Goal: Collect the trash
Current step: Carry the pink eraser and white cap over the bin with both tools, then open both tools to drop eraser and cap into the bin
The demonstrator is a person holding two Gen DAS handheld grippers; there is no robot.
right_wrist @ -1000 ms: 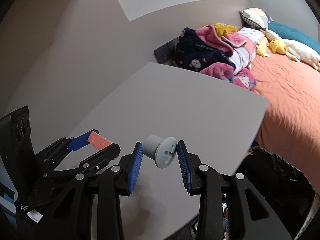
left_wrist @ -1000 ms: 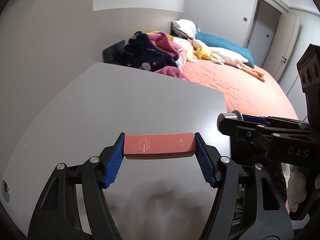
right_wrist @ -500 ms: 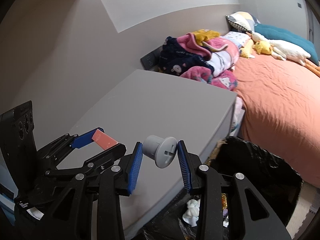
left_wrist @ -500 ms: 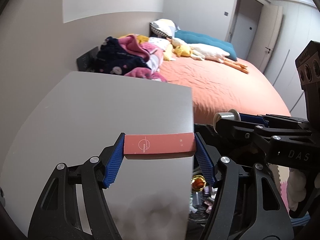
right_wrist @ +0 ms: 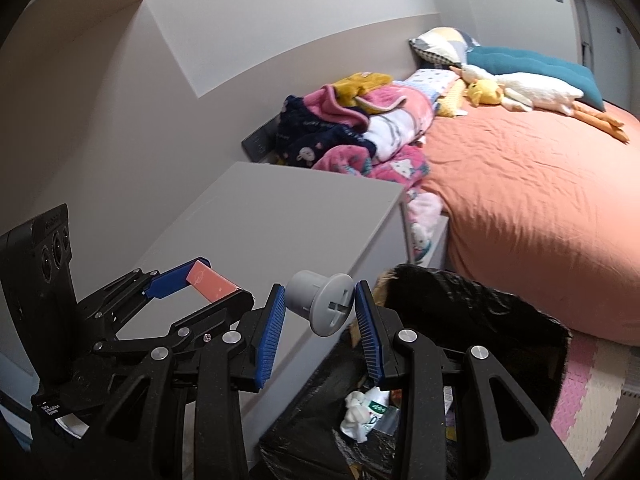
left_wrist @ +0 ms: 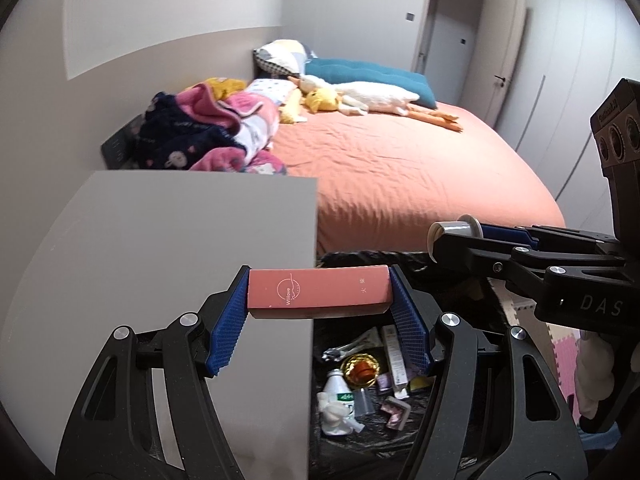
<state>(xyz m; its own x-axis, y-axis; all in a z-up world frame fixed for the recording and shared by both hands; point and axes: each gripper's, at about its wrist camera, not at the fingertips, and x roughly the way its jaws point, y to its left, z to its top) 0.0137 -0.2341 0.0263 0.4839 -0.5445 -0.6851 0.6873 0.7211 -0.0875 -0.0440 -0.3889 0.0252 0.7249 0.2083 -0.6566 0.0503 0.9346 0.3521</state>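
Between left tool (left_wrist: 319, 317) pads, pink box (left_wrist: 318, 290) — crosswise

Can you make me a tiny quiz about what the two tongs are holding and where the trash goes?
1. True or false: the left tongs grip a pink box.
2. What do the right tongs hold? A) grey plastic cap B) white bottle C) yellow toy
3. Fill in: the bin with the black ____ sits between the grey cabinet and the bed.

Key: 1 true; 2 A, the grey plastic cap; 3 bag.
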